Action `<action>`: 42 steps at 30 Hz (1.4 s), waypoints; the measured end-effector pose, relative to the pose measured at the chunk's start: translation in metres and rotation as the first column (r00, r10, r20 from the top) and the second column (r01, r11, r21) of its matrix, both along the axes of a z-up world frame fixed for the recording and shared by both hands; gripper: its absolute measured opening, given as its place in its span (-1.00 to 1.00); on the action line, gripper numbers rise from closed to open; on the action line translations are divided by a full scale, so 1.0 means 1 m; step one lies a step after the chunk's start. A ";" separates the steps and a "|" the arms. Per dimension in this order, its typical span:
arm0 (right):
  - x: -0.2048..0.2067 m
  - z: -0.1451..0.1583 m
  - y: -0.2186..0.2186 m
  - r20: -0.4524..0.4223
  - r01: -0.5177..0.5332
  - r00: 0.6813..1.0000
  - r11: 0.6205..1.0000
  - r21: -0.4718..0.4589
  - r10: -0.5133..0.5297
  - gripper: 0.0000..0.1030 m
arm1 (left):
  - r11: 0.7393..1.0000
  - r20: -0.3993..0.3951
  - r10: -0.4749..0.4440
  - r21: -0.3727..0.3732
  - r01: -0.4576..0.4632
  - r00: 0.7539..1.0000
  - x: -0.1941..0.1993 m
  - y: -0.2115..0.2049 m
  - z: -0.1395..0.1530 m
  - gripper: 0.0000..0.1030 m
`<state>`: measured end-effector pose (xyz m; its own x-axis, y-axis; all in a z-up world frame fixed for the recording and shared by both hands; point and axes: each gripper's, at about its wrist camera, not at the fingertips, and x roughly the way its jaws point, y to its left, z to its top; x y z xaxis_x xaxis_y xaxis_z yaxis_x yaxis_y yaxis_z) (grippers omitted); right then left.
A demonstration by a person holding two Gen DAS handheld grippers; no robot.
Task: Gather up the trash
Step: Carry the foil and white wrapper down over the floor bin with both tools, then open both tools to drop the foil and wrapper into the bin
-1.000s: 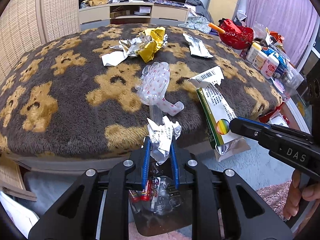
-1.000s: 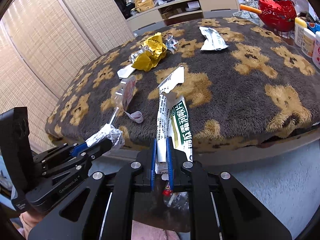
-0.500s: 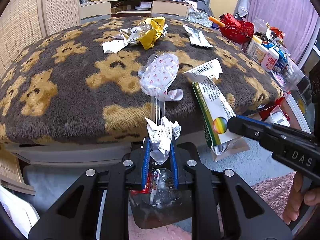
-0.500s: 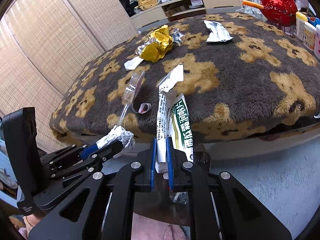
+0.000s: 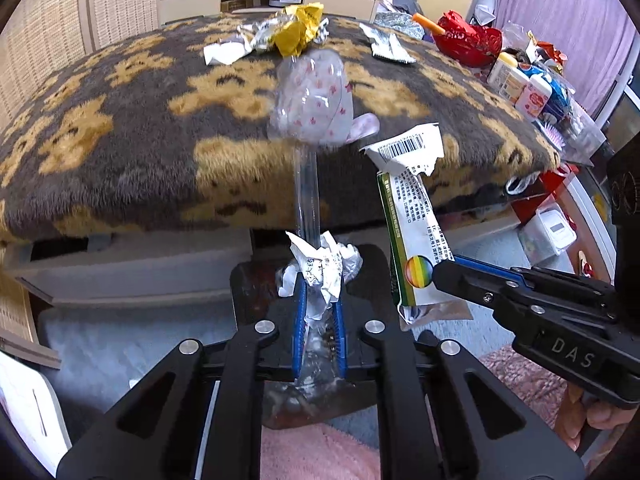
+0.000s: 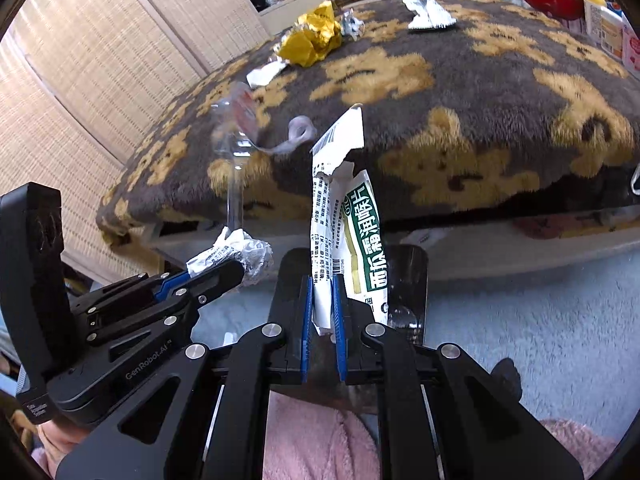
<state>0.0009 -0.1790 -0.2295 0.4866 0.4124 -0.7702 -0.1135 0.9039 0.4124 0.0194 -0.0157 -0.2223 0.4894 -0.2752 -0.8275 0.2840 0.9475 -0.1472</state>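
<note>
From the left wrist camera, the left gripper (image 5: pixel 319 300) is pinching a crumpled paper wad (image 5: pixel 324 266), and a long clear plastic wrapper (image 5: pixel 310 96) stands up out of that wad, its printed top swaying over the edge of the bear-patterned blanket (image 5: pixel 120 120). A dark bin (image 5: pixel 360 396) sits directly below the fingers. The likely trouble is that the tall wrapper is held only through the wad; if the jaws part off-centre, it could tip outward and land on the floor beside the bin. More trash lies on the blanket: a yellow wrapper (image 5: pixel 298 32) and a white packet (image 5: pixel 386 46).

From the right wrist camera, the right gripper (image 6: pixel 322 304) is pressed onto a torn green-and-white lozenge packet (image 6: pixel 340 232), clamped low near its bottom edge. The packet's loose flap could catch on a finger pad and cling when released. The left gripper (image 6: pixel 236 270) hangs just beside it, so the two loads might snag each other over the bin (image 6: pixel 408 280).
</note>
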 end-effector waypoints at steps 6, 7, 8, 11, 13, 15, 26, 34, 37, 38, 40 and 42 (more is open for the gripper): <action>0.000 -0.019 0.002 -0.045 0.002 0.999 1.000 -0.002 -0.002 -0.78 | 1.000 -0.043 0.005 -0.001 -0.005 0.999 -0.006 0.003 -0.019 -0.81; 0.000 -0.022 0.002 -0.055 0.001 0.998 1.000 -0.001 -0.001 -0.78 | 1.000 -0.053 0.005 0.000 -0.005 0.999 -0.007 0.003 -0.024 -0.81; 0.000 -0.025 0.003 -0.065 -0.003 0.998 1.000 0.000 0.003 -0.77 | 1.000 -0.063 0.004 0.001 -0.004 0.998 -0.008 0.004 -0.028 -0.81; 0.002 -0.034 0.007 -0.099 0.000 0.995 1.000 -0.002 0.000 -0.71 | 1.000 -0.107 -0.004 0.002 0.004 0.994 -0.009 0.004 -0.042 -0.79; 0.003 -0.038 0.007 -0.112 0.002 0.994 1.000 -0.011 -0.003 -0.71 | 1.000 -0.129 0.000 0.003 0.000 0.992 -0.010 0.007 -0.050 -0.74; 0.004 -0.041 0.007 -0.122 0.008 0.993 1.000 -0.019 -0.010 -0.70 | 1.000 -0.144 0.005 0.003 -0.004 0.990 -0.011 0.009 -0.056 -0.74; 0.008 -0.046 0.006 -0.109 0.038 0.993 0.999 -0.039 -0.042 0.35 | 1.000 -0.176 0.025 0.023 -0.021 0.984 -0.021 0.014 -0.071 0.34; 0.009 -0.040 -0.004 -0.050 0.101 0.993 0.990 -0.097 -0.107 0.93 | 0.999 -0.177 0.047 0.019 -0.044 0.983 -0.020 0.022 -0.067 0.73; 0.011 -0.042 -0.004 -0.060 0.103 0.992 0.990 -0.101 -0.109 0.93 | 0.999 -0.170 0.046 0.013 -0.045 0.984 -0.018 0.023 -0.063 0.79; 0.012 -0.043 -0.005 -0.065 0.103 0.992 0.990 -0.100 -0.110 0.93 | 0.999 -0.169 0.046 0.011 -0.045 0.985 -0.018 0.022 -0.062 0.80; 0.012 -0.044 -0.006 -0.073 0.108 0.991 0.990 -0.093 -0.115 0.93 | 0.999 -0.166 0.046 0.007 -0.046 0.985 -0.018 0.022 -0.060 0.82; 0.012 -0.043 -0.008 -0.075 0.117 0.990 0.990 -0.082 -0.123 0.93 | 0.999 -0.164 0.045 0.004 -0.045 0.985 -0.017 0.022 -0.059 0.82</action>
